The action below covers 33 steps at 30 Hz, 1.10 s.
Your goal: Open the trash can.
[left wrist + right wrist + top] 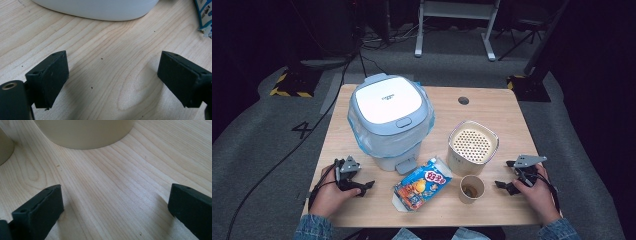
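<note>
Your blue snack carton (422, 183) lies flat, long axis running diagonally toward the bin (389, 120), between your two released, empty grippers (362, 187) (504, 186).

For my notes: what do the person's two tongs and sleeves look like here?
Both tongs, left and right, are black, each topped with a grey three-cornered plate and trailing a thin black cable. Their jaws end in flat, rectangular black pads with small screw holes. The sleeves are blue denim.
</note>
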Available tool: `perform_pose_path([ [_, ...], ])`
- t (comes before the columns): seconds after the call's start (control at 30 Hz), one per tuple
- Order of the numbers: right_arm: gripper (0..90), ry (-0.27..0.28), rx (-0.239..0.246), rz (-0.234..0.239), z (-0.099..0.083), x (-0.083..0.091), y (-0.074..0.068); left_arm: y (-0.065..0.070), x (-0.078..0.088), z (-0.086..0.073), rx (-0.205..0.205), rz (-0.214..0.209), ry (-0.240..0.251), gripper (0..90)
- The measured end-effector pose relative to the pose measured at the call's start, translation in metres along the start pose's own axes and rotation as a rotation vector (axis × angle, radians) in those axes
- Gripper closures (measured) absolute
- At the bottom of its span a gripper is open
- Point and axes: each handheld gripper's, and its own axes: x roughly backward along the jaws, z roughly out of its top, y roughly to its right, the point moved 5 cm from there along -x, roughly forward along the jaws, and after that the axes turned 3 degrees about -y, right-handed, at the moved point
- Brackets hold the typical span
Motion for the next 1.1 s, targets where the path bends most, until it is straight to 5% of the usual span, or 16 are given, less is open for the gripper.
perform_pose_path([
  [0.13,0.2,0.000,-0.001,0.000,0.000,0.000,0.000,0.000,0.001,0.000,0.021,0.017,0.012,14.4],
  [0.2,0.2,0.000,-0.001,0.000,0.000,0.000,0.000,0.000,0.003,0.000,0.025,0.022,0.015,24.8],
  [0.33,0.2,-0.001,-0.005,-0.001,0.001,-0.001,0.000,0.005,0.011,0.001,0.027,-0.033,0.030,38.0],
  [0.5,0.2,-0.001,-0.005,0.000,0.001,-0.001,0.000,0.011,0.022,0.006,0.016,-0.054,0.056,41.7],
  [0.77,0.2,0.000,-0.001,0.002,0.003,-0.003,0.002,0.022,0.051,0.023,0.023,-0.087,0.190,46.1],
  [1.1,0.2,-0.001,0.000,0.001,0.004,-0.004,0.002,0.033,0.095,0.051,0.015,-0.165,0.328,68.1],
])
